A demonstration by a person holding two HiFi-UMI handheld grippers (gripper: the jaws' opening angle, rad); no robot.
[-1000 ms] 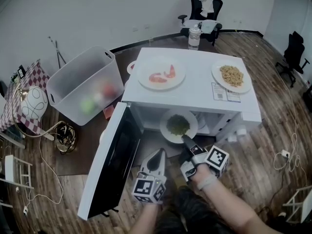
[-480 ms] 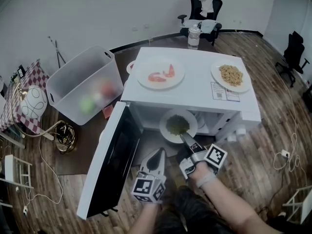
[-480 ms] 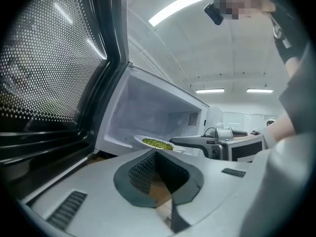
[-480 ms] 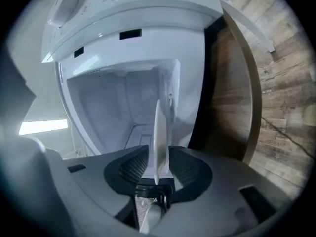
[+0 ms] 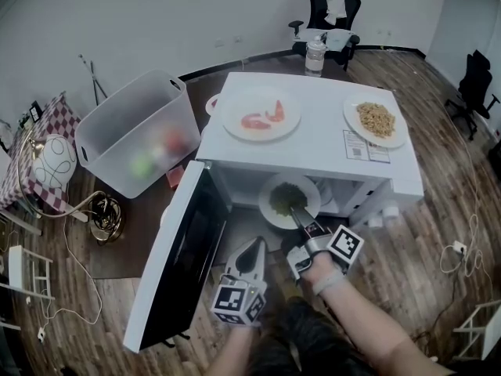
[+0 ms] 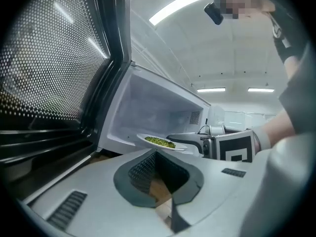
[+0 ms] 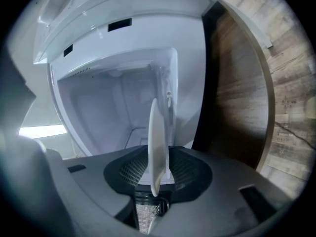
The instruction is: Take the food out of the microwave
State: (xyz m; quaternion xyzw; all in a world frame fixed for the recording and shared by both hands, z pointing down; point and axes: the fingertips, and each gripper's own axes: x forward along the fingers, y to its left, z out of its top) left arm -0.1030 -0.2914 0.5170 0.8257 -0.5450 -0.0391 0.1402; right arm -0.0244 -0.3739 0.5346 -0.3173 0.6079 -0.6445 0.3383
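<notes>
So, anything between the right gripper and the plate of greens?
Nothing: in the right gripper view the plate stands edge-on between the jaws of the right gripper, which have just been opening and don't press it.

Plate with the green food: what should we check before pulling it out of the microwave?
1. The door is wide open: ok.
2. The plate has its rim between the jaws of the right hand-held gripper: ok.
3. Jaws clamped on the rim: not ok. They have just been opening and stand apart.
4. The food sits mid-plate: ok.
5. The left hand-held gripper is clear of the plate: ok, shut and empty.
</notes>
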